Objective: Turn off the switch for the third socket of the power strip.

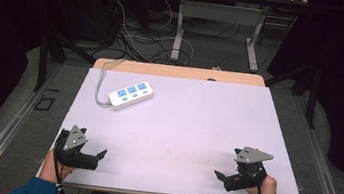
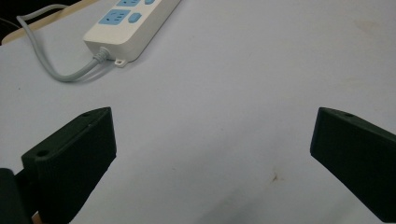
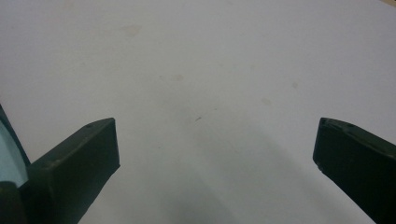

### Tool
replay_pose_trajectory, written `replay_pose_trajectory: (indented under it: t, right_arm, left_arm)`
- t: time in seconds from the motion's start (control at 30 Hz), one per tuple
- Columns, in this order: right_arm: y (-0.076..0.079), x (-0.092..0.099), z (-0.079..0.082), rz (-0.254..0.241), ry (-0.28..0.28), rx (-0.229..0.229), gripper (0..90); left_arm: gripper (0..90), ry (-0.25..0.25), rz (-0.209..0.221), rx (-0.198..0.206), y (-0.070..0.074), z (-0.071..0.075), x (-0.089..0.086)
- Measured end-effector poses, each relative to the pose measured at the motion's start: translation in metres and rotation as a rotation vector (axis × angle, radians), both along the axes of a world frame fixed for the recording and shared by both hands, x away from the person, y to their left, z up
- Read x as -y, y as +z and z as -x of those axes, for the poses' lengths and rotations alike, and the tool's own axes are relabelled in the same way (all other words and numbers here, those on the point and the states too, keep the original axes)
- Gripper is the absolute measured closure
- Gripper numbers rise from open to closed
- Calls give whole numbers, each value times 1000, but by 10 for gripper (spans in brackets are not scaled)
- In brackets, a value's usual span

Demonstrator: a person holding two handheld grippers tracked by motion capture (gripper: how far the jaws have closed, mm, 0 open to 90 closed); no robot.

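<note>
A: Where's the power strip (image 1: 131, 94)?
B: Far left of bench (image 1: 196, 125), cord (image 1: 101, 80) trailing back. Left tongs (image 1: 99, 156) & right tongs (image 1: 219, 176) both spread, empty, near edge.
A: Handling?
B: Prob. light, rigid, slick plastic; grip across narrow sides

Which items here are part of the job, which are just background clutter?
In play:
- power strip with its grey cord
- left gripper, open
- right gripper, open

Lying about:
- cables on the floor
- second table's legs behind
</note>
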State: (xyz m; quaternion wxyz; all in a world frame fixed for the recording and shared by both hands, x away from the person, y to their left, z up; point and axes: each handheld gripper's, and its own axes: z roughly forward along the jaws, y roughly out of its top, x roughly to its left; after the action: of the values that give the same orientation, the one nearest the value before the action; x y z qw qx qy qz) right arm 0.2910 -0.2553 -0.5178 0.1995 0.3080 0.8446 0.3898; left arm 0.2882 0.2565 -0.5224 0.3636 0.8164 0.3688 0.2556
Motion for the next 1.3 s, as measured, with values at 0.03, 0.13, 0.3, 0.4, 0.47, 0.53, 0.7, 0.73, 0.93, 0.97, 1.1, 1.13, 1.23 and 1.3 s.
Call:
replay_pose_trajectory:
  t: [0.03,0.13,0.3,0.4,0.47,0.53,0.7,0.73,0.93,0.97,1.1,1.13,1.23,1.3]
  right_arm:
    - [0,0,0,0,0,0,0]
    - [1,1,-1,9,11,0,0]
    - [1,2,-2,2,-2,-11,0]
    - [1,2,-2,5,-3,-10,0]
    - [1,2,-2,6,-3,-22,0]
    - [2,2,-3,12,4,-24,0]
    - [1,1,-4,10,-1,-27,0]
    - [1,1,-4,10,-1,-27,0]
    - [0,0,-4,12,-8,-27,1]
    - [0,0,-5,20,3,-16,1]
    - [1,0,-4,19,-1,-20,2]
    - [1,0,-4,21,0,-25,2]
    - [1,0,-5,22,3,-20,2]
    - [1,0,-5,22,-3,-22,2]
  left_arm:
    - [4,0,2,6,0,0,0]
    - [5,2,2,0,0,0,0]
    - [5,7,-8,17,1,-2,-1]
    - [5,11,-3,13,2,-2,-1]
    - [5,15,7,9,3,-3,-1]
    - [5,17,0,6,4,-4,-2]
    - [5,27,8,-3,5,-6,-1]
    - [5,27,-8,5,6,-7,-1]
    - [5,39,-10,-2,6,-11,1]
    - [5,37,-20,-6,7,-11,1]
    - [5,52,-19,5,8,-13,2]
    - [5,58,-10,8,8,-13,3]
    - [5,65,-9,4,8,-17,4]
    - [4,68,-3,-5,7,-18,5]
